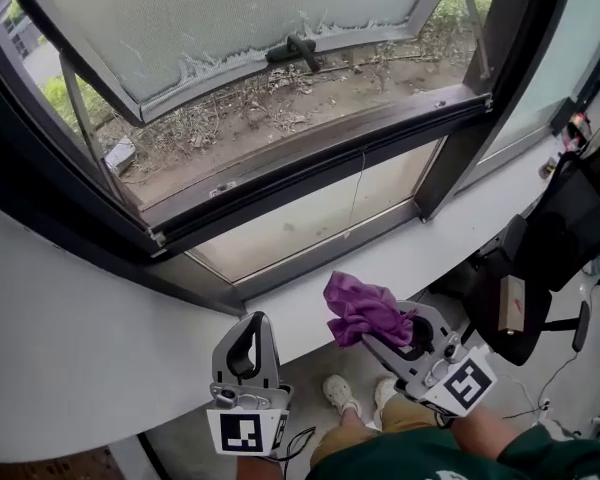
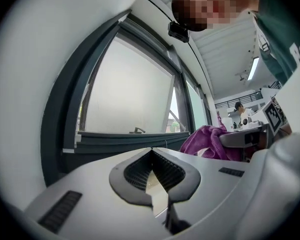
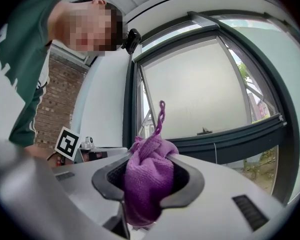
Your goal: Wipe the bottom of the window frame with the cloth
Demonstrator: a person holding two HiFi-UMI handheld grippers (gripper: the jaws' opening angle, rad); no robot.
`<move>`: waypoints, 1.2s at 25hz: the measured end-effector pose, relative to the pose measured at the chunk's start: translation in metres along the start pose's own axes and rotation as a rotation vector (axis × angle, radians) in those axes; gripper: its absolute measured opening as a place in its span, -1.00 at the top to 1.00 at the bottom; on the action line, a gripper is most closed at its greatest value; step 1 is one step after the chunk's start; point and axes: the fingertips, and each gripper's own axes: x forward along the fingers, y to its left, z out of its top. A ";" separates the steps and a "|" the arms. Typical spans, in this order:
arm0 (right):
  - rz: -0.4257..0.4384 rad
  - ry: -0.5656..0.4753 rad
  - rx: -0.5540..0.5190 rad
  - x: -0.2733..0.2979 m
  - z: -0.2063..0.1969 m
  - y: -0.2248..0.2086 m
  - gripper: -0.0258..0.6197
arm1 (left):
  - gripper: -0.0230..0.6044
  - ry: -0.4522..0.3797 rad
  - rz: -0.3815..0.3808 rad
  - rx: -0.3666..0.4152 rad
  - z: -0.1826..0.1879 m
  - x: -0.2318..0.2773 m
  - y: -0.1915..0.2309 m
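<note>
Only the head view shows the whole scene from above. The left gripper (image 1: 248, 320) and right gripper (image 1: 398, 330) are held near the person, over a white sill (image 1: 70, 318). The dark window frame (image 1: 310, 163) lies beyond them, its frosted sash (image 1: 240, 18) swung outward over twig-strewn ground (image 1: 280, 103). A black chair (image 1: 545, 248) stands to the right. The purple cloth (image 1: 362, 310) bunches out of the right gripper's tip, apart from the frame's bottom rail. The right gripper view confirms this: its jaws are clenched on the cloth (image 3: 146, 180), a twisted corner sticking up. It alone shows a brick wall (image 3: 55, 109) far left. The left gripper view shows its own jaws pressed together at the tips with nothing between them. It alone shows a distant person (image 2: 238, 109) at a desk. The shirt's white lettering (image 2: 296, 49) is cut off at the edge and unreadable. The only other print is the square marker (image 1: 245, 433) on each gripper's cube.
</note>
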 end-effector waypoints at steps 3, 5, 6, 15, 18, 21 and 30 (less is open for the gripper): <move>0.020 -0.028 0.023 0.017 -0.002 -0.001 0.45 | 0.91 0.003 0.012 0.009 -0.014 0.009 0.012; 0.039 -0.027 0.033 0.024 -0.010 -0.001 0.45 | 0.91 0.007 0.029 0.022 -0.021 0.010 0.016; 0.050 -0.017 0.032 0.028 -0.016 0.000 0.45 | 0.91 0.010 0.035 0.024 -0.025 0.010 0.017; 0.104 0.060 0.063 0.046 -0.080 -0.005 0.49 | 0.91 0.049 0.124 0.020 -0.074 0.007 0.027; 0.109 0.071 0.107 0.049 -0.111 -0.013 0.49 | 0.91 0.054 0.157 0.014 -0.102 0.006 0.028; 0.143 0.070 0.155 0.044 -0.144 -0.008 0.49 | 0.91 0.059 0.199 0.015 -0.130 0.000 0.023; 0.227 0.175 0.268 0.037 -0.232 -0.020 0.49 | 0.91 0.105 0.280 0.016 -0.205 0.017 0.005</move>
